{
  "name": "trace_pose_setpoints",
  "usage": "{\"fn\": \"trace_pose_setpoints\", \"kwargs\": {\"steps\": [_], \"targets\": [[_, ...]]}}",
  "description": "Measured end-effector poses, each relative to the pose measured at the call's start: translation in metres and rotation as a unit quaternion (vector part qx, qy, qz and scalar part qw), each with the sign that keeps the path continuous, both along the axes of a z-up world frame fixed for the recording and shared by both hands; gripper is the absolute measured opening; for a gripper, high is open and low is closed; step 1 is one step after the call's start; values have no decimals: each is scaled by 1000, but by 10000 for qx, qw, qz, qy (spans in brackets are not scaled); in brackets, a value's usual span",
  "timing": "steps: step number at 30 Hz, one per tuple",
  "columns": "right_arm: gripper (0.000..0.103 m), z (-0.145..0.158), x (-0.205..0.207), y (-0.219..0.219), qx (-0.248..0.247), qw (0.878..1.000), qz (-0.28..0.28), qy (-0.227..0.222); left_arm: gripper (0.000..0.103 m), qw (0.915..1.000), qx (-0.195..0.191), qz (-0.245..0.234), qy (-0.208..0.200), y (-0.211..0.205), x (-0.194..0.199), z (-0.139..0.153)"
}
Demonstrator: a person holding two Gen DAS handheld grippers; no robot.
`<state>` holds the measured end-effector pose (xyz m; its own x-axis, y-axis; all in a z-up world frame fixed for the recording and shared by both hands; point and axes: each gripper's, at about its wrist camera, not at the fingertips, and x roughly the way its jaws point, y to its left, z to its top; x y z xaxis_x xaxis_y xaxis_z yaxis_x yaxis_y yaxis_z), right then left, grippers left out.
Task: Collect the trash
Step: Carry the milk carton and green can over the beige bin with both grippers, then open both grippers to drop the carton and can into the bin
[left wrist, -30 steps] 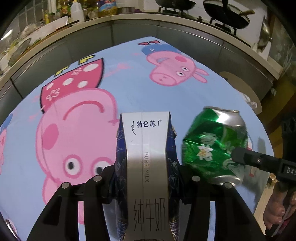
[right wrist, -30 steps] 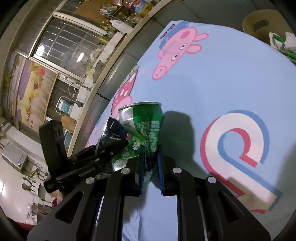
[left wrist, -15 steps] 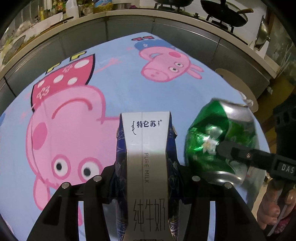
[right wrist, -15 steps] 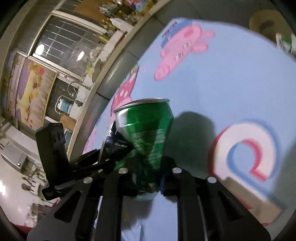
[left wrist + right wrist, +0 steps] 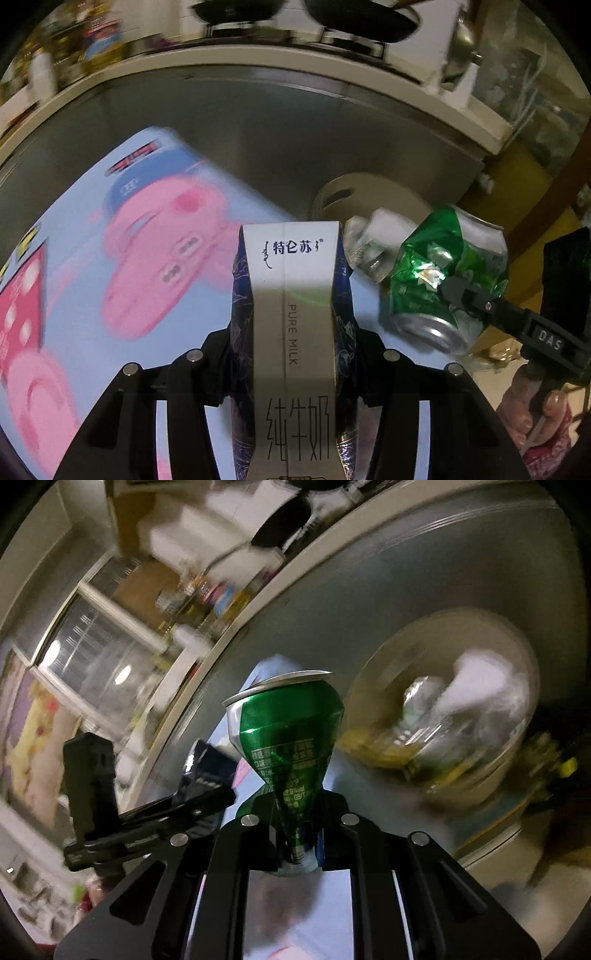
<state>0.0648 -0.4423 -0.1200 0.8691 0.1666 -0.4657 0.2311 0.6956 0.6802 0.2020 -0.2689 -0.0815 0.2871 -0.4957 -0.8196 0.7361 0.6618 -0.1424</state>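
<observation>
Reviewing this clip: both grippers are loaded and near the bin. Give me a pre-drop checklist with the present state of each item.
1. Left gripper clamped on the milk carton: ok.
2. Right gripper pinching the crushed green can: ok, gripped at its narrow crushed end.
3. Trash bin in view ahead of the can: ok, already holding rubbish.
4. Can directly above the bin opening: cannot tell, view blurred.
5. Carton above the bin: not ok; it is over the blue cartoon tablecloth.
</observation>
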Motion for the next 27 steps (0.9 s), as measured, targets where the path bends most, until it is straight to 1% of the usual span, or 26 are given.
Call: {"fn": "trace_pose_setpoints", "kwargs": {"steps": [3,6,8,9,11,12,13,14,16,18,20,23,27], "targets": [[11,6,-4,-46,-267,9987,-425,81,51,9997,-105,-195,107,-51,8,1],[11,3,2,-76,-483,9967,-610,230,51,9991,-162,-296,259,-97,21,-7],[11,-2,8,-88,-429,9967,-604,318,51,9990,-125,-319,277,-118,27,-13],[12,-7,15,-94,-396,9968,-587,380,53,9991,-87,-317,253,-125,28,-16],[14,-15,29,-97,-348,9966,-522,527,87,9995,103,-243,151,-140,32,-25],[23,-23,38,-99,-272,9964,-463,656,87,9997,172,-182,65,-146,34,-30],[29,-31,43,-100,-204,9958,-460,761,84,9996,221,-169,34,-147,34,-32],[32,-37,47,-100,-171,9952,-485,831,80,9995,283,-170,35,-148,35,-33],[33,-43,52,-96,-166,9948,-503,870,79,9995,264,-142,52,-141,34,-32],[34,-42,47,-92,-194,9950,-570,793,79,9998,157,-99,-74,-130,31,-25],[37,-38,37,-85,-297,9944,-729,711,79,9997,69,-18,-237,-114,28,-16],[37,-29,21,-68,-297,9945,-819,579,79,9992,-71,91,-387,-91,18,-5],[37,-22,-4,-46,-264,9944,-913,464,80,9977,-140,161,-643,-61,-1,4]]}}
